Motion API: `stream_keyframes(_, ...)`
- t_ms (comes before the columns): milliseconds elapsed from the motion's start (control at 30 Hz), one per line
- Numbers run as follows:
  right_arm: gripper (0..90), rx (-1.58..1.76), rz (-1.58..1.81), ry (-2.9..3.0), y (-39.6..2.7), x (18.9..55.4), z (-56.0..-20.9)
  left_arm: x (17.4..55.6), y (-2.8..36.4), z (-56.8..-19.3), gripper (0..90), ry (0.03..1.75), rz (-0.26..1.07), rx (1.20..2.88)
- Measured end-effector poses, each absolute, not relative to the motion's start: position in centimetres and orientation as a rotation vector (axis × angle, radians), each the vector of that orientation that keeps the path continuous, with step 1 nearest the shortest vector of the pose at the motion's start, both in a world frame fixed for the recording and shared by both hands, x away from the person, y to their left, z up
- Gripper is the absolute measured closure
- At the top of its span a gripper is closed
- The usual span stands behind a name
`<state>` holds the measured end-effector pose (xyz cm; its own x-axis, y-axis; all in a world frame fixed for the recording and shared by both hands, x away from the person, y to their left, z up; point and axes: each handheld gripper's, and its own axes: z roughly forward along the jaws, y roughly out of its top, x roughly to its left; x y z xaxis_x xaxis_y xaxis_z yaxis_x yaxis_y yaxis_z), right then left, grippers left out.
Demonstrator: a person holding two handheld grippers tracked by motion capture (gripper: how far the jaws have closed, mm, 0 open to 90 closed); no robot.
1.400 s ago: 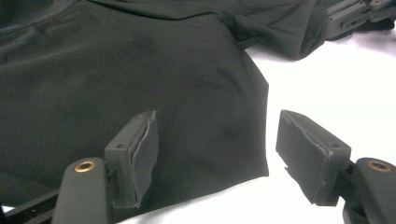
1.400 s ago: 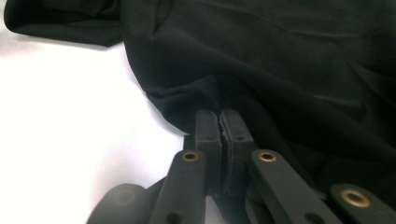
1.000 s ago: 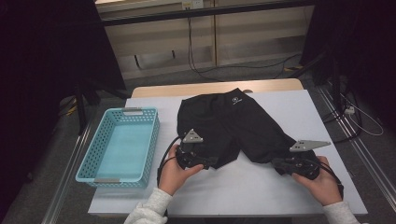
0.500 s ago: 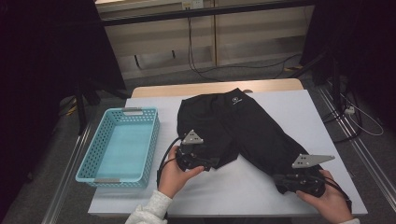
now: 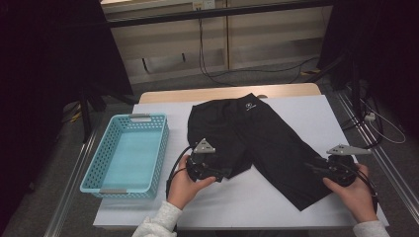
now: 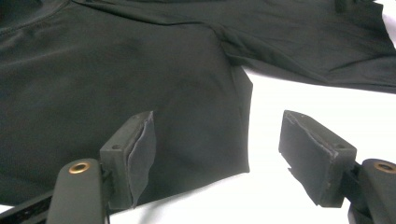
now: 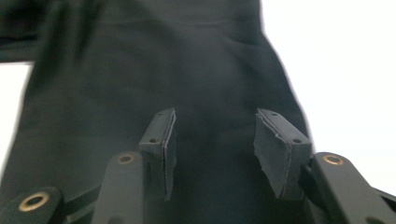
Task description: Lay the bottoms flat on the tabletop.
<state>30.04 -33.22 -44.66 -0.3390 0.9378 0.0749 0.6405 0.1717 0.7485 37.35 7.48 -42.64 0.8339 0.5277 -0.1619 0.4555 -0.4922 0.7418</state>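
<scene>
- On the white table [image 5: 237,207] you have one pair of black shorts [image 5: 257,143], one light blue basket [image 5: 129,153] and two hand-held grippers
- The shorts lie flat just right of the basket, waistband at the far side with a small white logo [image 5: 248,105], the two legs splayed toward you in an upside-down V
- Your left gripper [image 5: 206,168] sits at the hem of the leg nearer the basket; its jaws stand wide apart and released, one over the cloth, the other over bare table, nothing pinched
- Your right gripper [image 5: 323,170] is at the leg farther from the basket, near that hem; its jaws have just been opening, and now stand parted above the cloth with no fold between the pads
- The high view takes in the basket, both your hands and the floor cables behind the table
- The left gripper view [image 6: 215,154] gives the hem corner of the shorts [image 6: 140,93] and the crotch seam up close
- The right gripper view [image 7: 212,149], slightly blurred, shows smooth dark shorts [image 7: 163,70] between strips of white table
</scene>
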Motion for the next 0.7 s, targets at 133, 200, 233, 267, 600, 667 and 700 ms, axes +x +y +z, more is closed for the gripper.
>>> stream_keyframes(133,47.8,1.486,0.924,2.009,-33.9,30.5,-44.8,37.4,7.5,-42.8,26.8,0.714,0.121,2.173)
stream_keyframes(200,44.9,1.498,0.882,2.004,-34.1,30.9,-45.0,37.4,7.6,-42.9,26.6,0.712,0.122,2.181)
stream_keyframes(233,44.9,1.499,0.865,2.005,-34.3,31.1,-45.1,37.4,7.6,-42.9,26.6,0.722,0.138,2.184)
stream_keyframes(267,44.5,1.507,0.845,2.002,-34.4,31.3,-45.3,37.5,7.7,-42.9,26.5,0.714,0.126,2.187)
stream_keyframes(600,46.5,1.569,0.861,1.953,-36.1,31.7,-45.7,37.8,7.8,-42.7,25.9,0.717,0.121,2.176)
stream_keyframes(667,46.6,1.573,0.868,1.953,-36.5,31.6,-45.7,37.8,7.9,-42.6,26.0,0.721,0.126,2.175)
stream_keyframes(700,47.2,1.590,0.884,1.949,-36.7,31.6,-45.9,37.8,7.9,-42.6,26.0,0.726,0.128,2.170)
